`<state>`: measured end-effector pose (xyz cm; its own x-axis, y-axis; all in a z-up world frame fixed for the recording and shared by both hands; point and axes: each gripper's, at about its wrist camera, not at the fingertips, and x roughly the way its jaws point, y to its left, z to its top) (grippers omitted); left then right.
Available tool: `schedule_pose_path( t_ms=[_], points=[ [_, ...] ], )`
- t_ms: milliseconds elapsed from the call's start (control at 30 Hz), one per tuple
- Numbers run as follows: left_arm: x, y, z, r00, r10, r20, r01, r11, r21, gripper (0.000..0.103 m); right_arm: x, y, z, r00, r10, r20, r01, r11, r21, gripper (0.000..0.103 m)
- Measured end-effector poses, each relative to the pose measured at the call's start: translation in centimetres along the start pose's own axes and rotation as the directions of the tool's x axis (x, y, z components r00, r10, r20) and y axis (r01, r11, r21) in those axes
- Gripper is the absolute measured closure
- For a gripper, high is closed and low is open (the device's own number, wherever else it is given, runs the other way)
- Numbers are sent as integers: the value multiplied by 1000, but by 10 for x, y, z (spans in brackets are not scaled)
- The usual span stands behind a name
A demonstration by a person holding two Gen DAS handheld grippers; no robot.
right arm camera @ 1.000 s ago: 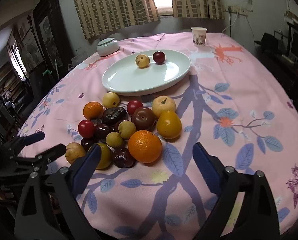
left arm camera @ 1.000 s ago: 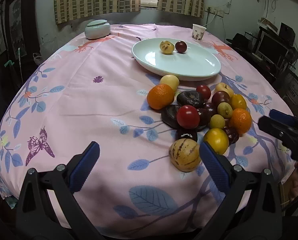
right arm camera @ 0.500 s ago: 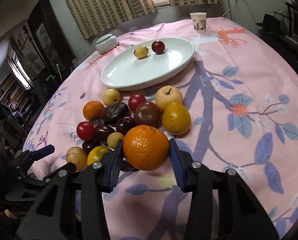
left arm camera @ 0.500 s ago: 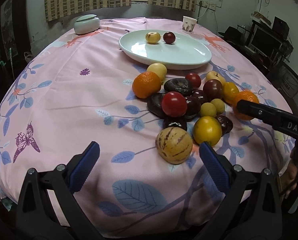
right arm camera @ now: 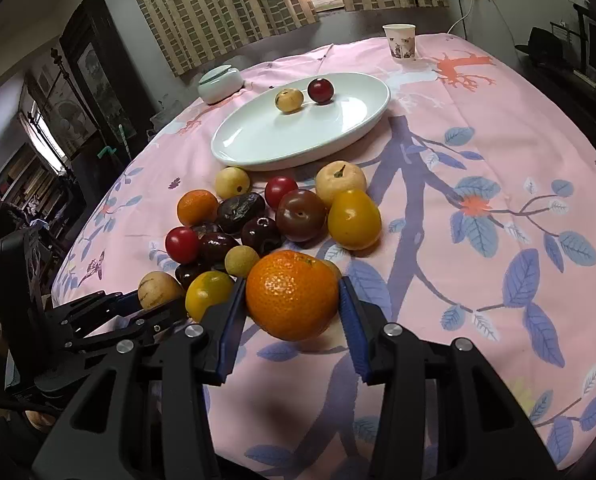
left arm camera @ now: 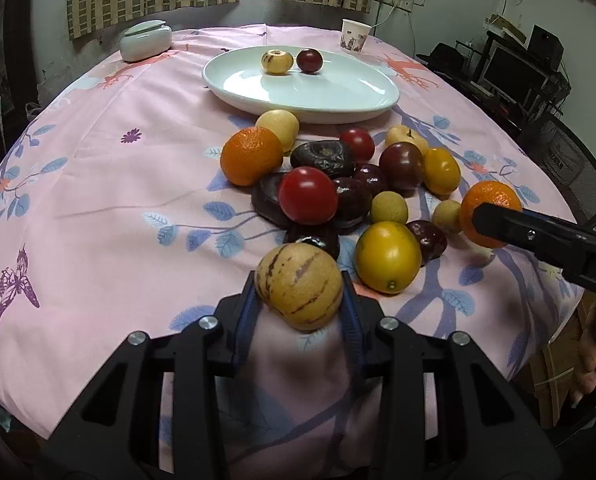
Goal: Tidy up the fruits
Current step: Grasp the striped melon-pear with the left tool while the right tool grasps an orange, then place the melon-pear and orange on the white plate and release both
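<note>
My left gripper [left arm camera: 299,285] is closing, and its blue pads press both sides of a striped yellow fruit [left arm camera: 298,276] at the near edge of the fruit pile. My right gripper [right arm camera: 292,286] is shut on a large orange [right arm camera: 292,296] at the pile's other side; that orange [left arm camera: 491,202] shows in the left wrist view too. The pile holds a second orange [left arm camera: 252,156], a red tomato [left arm camera: 307,196], a yellow fruit [left arm camera: 387,258] and several dark plums. A white oval plate [left arm camera: 337,110] behind the pile carries a small yellow fruit [left arm camera: 277,62] and a dark red one [left arm camera: 309,60].
A pink flowered cloth [left arm camera: 98,200] covers the round table. A paper cup [left arm camera: 353,34] and a lidded white jar [left arm camera: 146,40] stand at the far side. Dark shelves with electronics [left arm camera: 537,72] lie to the right. A person's hand [left arm camera: 585,364] shows at the table's near right edge.
My left gripper came forward and down over the striped fruit and its wide jaws closed onto it. My right gripper closed on the orange earlier and keeps hold of it.
</note>
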<state>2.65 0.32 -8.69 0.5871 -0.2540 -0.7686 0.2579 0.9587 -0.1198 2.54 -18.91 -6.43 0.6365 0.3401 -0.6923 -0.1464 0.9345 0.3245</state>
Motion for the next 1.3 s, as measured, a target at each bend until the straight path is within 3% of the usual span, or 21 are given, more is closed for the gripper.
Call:
schedule_pose_path(
  t_ms=[433, 533, 700, 800, 900, 1033, 1133, 1300],
  points=[
    [-19, 5, 29, 999, -25, 29, 25, 1000, 0, 64, 5, 8, 13, 999, 48, -14, -49, 998, -32, 57],
    [-20, 8, 49, 999, -35, 32, 34, 999, 17, 64, 8, 13, 33, 997, 79, -22, -80, 995, -64, 57],
    [-15, 18, 107, 998, -19, 67, 15, 998, 53, 64, 17, 18, 75, 999, 35, 25, -31, 988, -150, 57],
    [9, 27, 150, 999, -2, 50, -1, 998, 65, 64, 36, 19, 110, 1000, 18, 25, -13, 981, -192, 57],
    [43, 33, 189, 1000, 0, 5, 0, 997, 72, 63, 67, 26, 148, 998, -58, 31, 64, 963, -264, 57],
    [99, 43, 228, 998, 37, -47, -35, 998, 52, 63, 123, 28, 187, 996, -83, -35, 69, 951, -303, 57],
    [134, 58, 243, 994, 29, -110, -29, 1000, -1, 63, 162, 20, 206, 989, -120, -86, 87, 944, -317, 57],
    [162, 65, 249, 990, 12, -144, -15, 1000, -17, 63, 197, 10, 216, 980, -127, -150, 70, 938, -339, 57]
  ],
)
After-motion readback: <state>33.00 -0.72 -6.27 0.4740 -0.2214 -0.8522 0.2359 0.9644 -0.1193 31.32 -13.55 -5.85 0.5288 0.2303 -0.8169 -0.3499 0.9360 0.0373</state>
